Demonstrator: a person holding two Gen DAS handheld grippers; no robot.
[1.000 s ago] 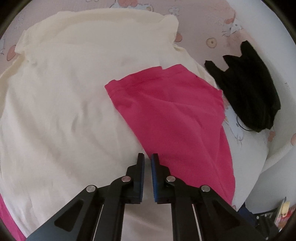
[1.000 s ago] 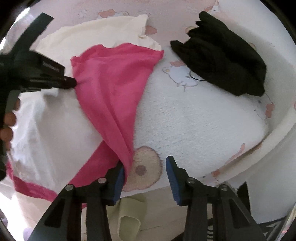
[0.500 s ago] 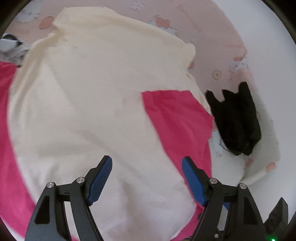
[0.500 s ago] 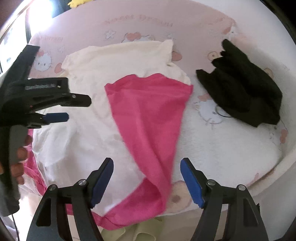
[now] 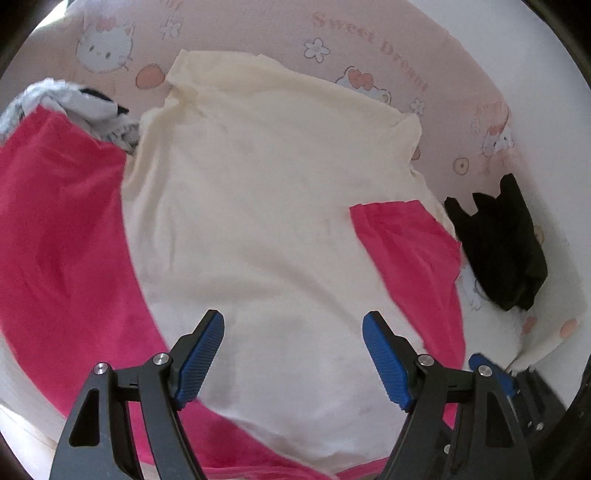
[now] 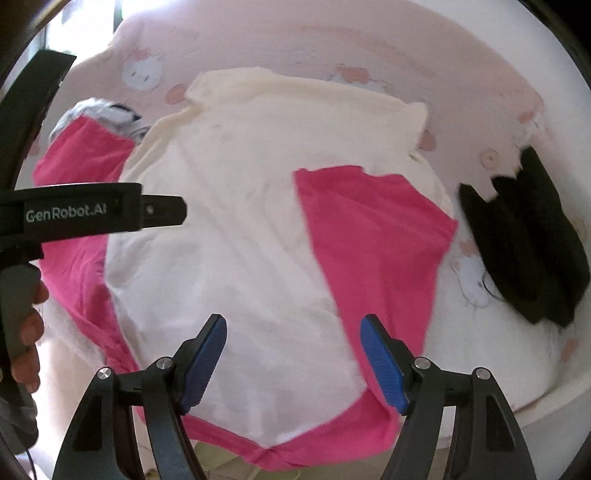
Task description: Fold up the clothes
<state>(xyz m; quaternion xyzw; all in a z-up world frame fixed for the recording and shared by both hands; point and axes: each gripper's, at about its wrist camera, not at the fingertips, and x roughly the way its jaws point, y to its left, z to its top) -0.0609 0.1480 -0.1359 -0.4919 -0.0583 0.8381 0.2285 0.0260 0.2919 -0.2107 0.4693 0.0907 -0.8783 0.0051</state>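
A cream shirt (image 5: 266,206) (image 6: 240,229) lies spread on the bed over a pink cloth (image 5: 55,236) (image 6: 77,173). One pink flap (image 5: 410,254) (image 6: 373,254) is folded over the shirt's right side. My left gripper (image 5: 293,354) hangs open above the shirt's lower part, nothing between its blue pads (image 5: 199,358). My right gripper (image 6: 293,358) is likewise open and empty above the shirt and flap. In the right wrist view the left gripper's body (image 6: 81,214) shows at the left edge, held by a hand (image 6: 26,350).
A black garment (image 5: 506,251) (image 6: 524,243) lies bunched at the right on the pink cartoon-print bedsheet (image 5: 236,33). A grey and white patterned cloth (image 5: 74,99) (image 6: 99,110) sits at the upper left. The bed's near edge runs along the bottom right (image 6: 546,391).
Both grippers have let go of the pink flap, opened wide and drawn back and up from it. The flap now lies folded over the cream shirt. More of the bed is in view.
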